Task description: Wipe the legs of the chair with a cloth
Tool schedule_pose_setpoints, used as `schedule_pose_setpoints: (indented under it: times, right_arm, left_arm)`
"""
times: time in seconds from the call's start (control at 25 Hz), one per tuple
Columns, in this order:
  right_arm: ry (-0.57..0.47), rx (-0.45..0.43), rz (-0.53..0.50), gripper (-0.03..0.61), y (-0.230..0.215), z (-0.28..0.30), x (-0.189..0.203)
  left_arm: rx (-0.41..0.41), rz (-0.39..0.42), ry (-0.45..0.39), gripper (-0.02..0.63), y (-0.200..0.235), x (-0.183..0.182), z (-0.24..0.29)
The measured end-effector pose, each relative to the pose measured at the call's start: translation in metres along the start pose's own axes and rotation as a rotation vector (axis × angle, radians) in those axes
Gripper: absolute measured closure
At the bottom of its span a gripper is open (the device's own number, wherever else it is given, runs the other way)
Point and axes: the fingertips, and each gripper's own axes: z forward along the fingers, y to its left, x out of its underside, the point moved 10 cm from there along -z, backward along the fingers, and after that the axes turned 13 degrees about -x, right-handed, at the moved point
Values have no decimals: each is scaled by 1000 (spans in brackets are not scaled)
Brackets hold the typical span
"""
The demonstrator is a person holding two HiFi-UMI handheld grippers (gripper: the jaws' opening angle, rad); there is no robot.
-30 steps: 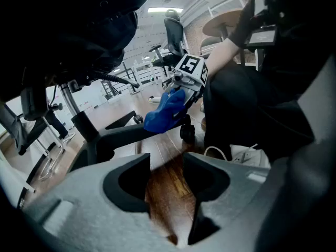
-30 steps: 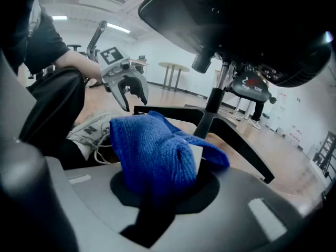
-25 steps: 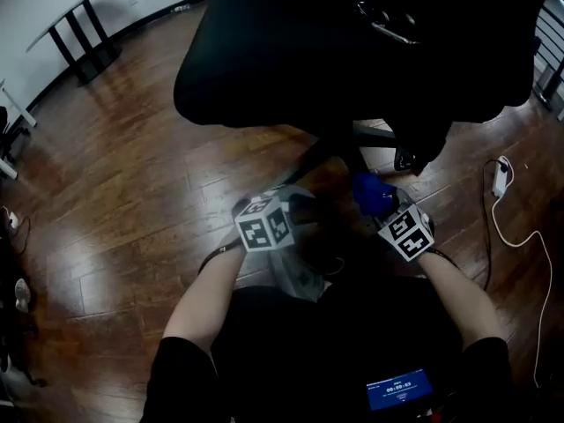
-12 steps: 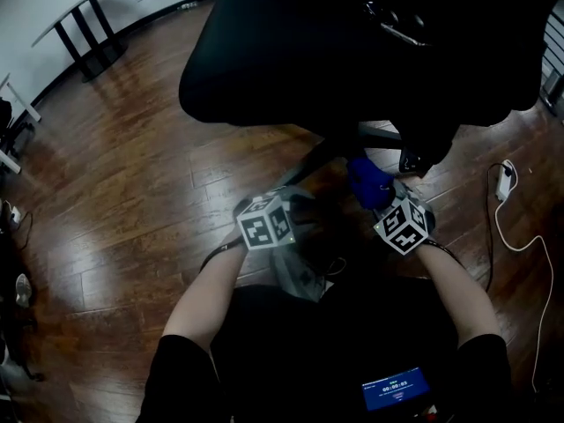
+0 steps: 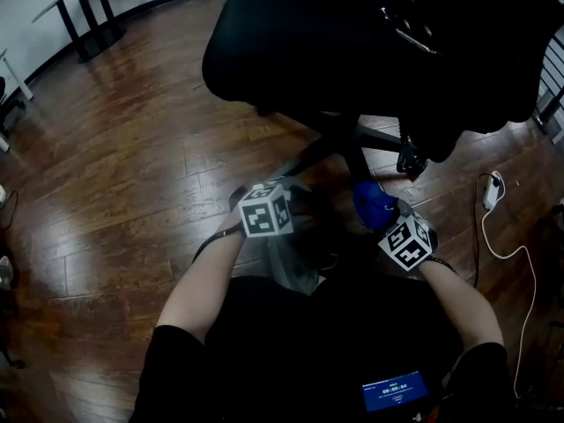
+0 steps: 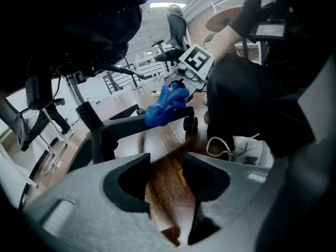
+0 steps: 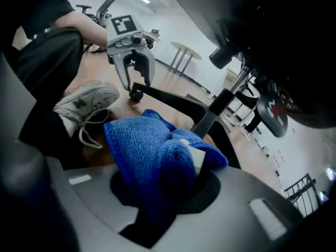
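Head view looks down on the black office chair (image 5: 352, 51), its legs (image 5: 313, 155) spread over the wooden floor (image 5: 132, 148). The right gripper (image 5: 377, 211) clamps a bunched blue cloth (image 5: 370, 199) between its jaws (the fabric bulges out well past them), and the cloth lies against the upper side of one leg, near its caster (image 6: 190, 124). The left gripper (image 5: 304, 199) hovers just beside that leg, its jaws a narrow gap apart with only floor showing between them. A grey sneaker (image 7: 86, 101) rests on the floor near the leg.
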Motion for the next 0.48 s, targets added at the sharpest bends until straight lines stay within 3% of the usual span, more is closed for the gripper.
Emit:
schedule_pose_setpoints:
  times: [0.24, 0.36, 0.48]
  right_arm:
    - [-80, 165, -36, 499, -71, 45, -65]
    - [-80, 245, -113, 499, -73, 57, -74]
    - [-22, 218, -221, 499, -53, 57, -68]
  left_arm:
    - [-15, -31, -45, 428, 6, 1, 3]
    - [-19, -44, -44, 428, 8, 5, 7]
    - [-12, -30, -28, 428, 8, 6, 8]
